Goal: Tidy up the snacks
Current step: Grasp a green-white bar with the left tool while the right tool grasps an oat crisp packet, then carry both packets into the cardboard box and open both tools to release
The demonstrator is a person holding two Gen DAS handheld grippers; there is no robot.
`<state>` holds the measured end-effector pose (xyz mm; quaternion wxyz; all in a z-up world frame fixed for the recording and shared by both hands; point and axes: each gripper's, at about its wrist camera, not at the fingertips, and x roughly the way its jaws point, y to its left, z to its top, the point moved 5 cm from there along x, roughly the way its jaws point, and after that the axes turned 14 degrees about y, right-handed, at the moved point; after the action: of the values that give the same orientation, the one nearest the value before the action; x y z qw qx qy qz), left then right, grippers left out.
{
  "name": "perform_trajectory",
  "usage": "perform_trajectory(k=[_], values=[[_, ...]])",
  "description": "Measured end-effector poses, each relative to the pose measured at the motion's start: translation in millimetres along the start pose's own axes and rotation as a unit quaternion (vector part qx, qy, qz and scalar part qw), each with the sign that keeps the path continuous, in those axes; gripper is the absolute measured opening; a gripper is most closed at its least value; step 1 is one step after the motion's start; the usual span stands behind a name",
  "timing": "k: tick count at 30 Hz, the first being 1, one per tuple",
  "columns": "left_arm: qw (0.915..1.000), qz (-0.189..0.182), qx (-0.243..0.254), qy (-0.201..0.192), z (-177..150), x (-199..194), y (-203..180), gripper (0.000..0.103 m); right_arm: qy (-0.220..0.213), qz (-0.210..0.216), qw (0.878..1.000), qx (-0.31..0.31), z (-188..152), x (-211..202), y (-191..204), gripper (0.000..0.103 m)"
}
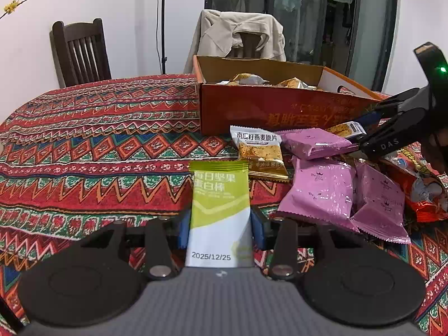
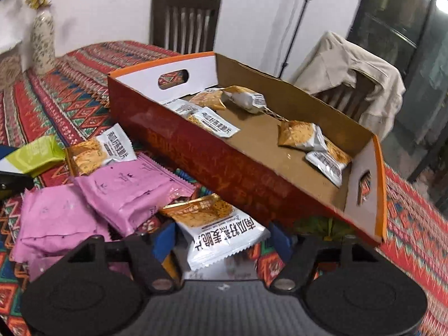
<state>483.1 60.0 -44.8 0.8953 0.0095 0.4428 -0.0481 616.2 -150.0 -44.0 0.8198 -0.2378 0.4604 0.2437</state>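
My left gripper (image 1: pixel 219 229) is shut on a green and white snack bar packet (image 1: pixel 218 196), held lengthwise just above the patterned tablecloth (image 1: pixel 98 145). My right gripper (image 2: pixel 222 240) is closed on a gold and white oat crisp packet (image 2: pixel 221 229) beside the pile; it also shows at the right of the left wrist view as the right gripper (image 1: pixel 366 134). An open orange cardboard box (image 2: pixel 224 168) behind holds several gold and white packets (image 2: pixel 302 135). Pink packets (image 2: pixel 126 187) and one more gold packet (image 2: pixel 100 151) lie in front of the box.
Red and orange wrappers (image 1: pixel 420 190) lie at the pile's right edge. A dark wooden chair (image 1: pixel 79 53) and a chair draped with a beige jacket (image 1: pixel 240 33) stand behind the table. A patterned vase (image 2: pixel 43 42) with yellow flowers sits at the table's far left.
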Motion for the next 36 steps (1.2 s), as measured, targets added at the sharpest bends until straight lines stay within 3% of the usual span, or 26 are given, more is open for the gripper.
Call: perform_trajectory(k=[4,9,12,15,19,23,27,29,33,36], values=[[0.9998,0.0,-0.02,0.001,-5.8,-17.6,-1.4,0.039,0.0,0.018,1.0,0.006,-0.3,-0.2,-0.3,0.059],[0.9989,-0.001,-0.041,-0.023,-23.8,-57.1,-12.2,0.039,-0.052,0.015,0.998,0.022,-15.6,-31.3,5.7,0.058],[0.9978,-0.011,-0.053,-0.037,-39.0,-81.9,-26.9,0.039,-0.088,-0.008,0.995,0.038,-31.9,-61.8,12.0,0.058],[0.9968,-0.023,-0.06,-0.047,-58.7,-104.5,-43.2,0.039,-0.121,-0.012,0.991,0.057,-59.5,-97.9,23.1,0.058],[0.9957,-0.053,-0.067,-0.036,-89.1,-122.7,-68.1,0.039,-0.15,-0.026,0.984,0.09,-125.2,-146.7,53.7,0.058],[0.9978,-0.051,-0.038,-0.015,-116.7,-124.6,-95.6,0.039,-0.133,0.01,0.98,0.145,-203.9,-159.0,92.5,0.058],[0.9982,-0.05,-0.033,0.005,-134.3,-117.8,-106.1,0.039,-0.1,-0.005,0.979,0.176,-253.4,-153.2,120.8,0.058],[0.9987,-0.038,-0.031,0.011,-141.3,-113.9,-108.0,0.04,-0.101,-0.007,0.978,0.181,-264.3,-156.7,131.1,0.059],[0.9991,-0.028,-0.029,0.009,-149.1,-110.1,-107.9,0.042,-0.091,-0.007,0.983,0.16,-270.7,-159.9,142.6,0.076],[0.9992,-0.027,-0.029,0.01,-150.8,-112.0,-109.8,0.048,-0.108,0.001,0.984,0.143,-263.9,-162.4,143.1,0.076]])
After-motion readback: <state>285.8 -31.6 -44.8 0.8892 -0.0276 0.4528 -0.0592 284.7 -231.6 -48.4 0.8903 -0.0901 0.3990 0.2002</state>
